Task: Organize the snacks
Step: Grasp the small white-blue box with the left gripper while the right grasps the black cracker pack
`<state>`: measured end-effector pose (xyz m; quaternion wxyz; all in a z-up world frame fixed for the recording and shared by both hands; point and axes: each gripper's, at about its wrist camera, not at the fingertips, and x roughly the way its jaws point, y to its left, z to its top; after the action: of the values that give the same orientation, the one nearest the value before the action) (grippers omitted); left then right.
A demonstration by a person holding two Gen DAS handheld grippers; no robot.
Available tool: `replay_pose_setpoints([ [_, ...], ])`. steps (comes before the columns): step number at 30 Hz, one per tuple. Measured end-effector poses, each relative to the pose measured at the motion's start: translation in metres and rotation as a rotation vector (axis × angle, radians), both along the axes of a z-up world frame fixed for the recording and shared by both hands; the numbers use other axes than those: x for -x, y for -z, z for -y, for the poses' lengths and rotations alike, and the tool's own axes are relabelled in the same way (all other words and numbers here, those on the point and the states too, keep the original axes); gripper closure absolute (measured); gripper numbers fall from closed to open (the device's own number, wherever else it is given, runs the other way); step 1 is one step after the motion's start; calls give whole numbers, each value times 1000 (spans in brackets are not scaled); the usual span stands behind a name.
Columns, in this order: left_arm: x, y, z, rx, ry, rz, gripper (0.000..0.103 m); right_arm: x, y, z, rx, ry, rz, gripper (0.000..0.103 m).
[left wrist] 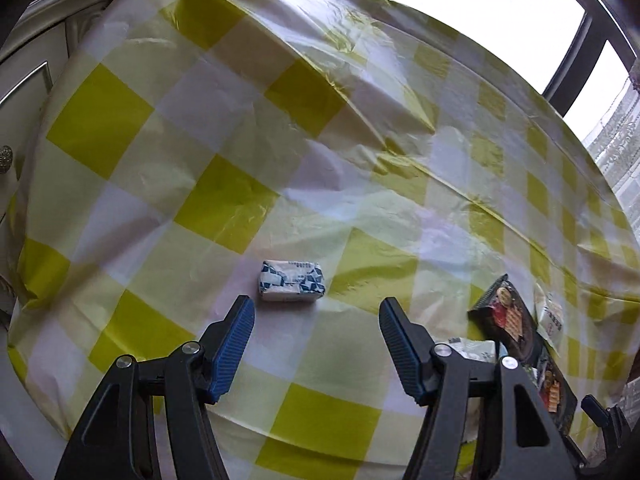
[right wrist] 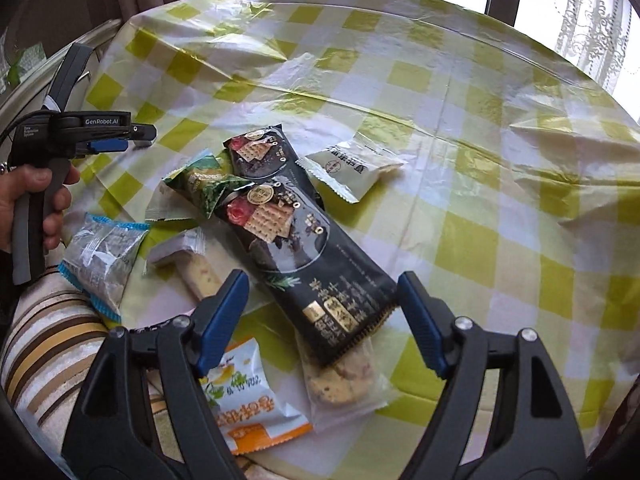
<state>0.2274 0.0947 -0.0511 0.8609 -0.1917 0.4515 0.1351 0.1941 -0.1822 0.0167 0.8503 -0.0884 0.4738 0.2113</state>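
While our left gripper (left wrist: 316,340) hovers wide open and empty over the checked tabletop (left wrist: 280,160), a small blue-and-white packet (left wrist: 291,286) lies alone just beyond its fingers at 12 o'clock. Our right gripper (right wrist: 322,308) also gapes open holding nothing, a long black cracker pack (right wrist: 308,256) lying between its fingers. Other snacks crowd around: an orange packet (right wrist: 248,404) at 7 o'clock, a pale green one (right wrist: 352,168) at 12.
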Motion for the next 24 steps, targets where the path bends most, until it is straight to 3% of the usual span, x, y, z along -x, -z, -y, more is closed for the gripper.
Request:
replay_pose_setpoints([
  [3,-8,7,-3,-42,-17,-20,40,-8,5,-8,22,-31,1,24],
  [4,-10,9,-3,-62,-16,-28,49,-11,7,-10,28,-41,1,22],
  [8,-16,11,4,-185,-12,-37,67,-16,12,-16,33,-72,-5,20],
  [18,-8,9,8,-182,9,8,67,-36,26,-16,-29,-66,-88,19],
  [24,-10,9,13,-156,29,30,67,-39,29,-12,-65,-49,-105,41],
])
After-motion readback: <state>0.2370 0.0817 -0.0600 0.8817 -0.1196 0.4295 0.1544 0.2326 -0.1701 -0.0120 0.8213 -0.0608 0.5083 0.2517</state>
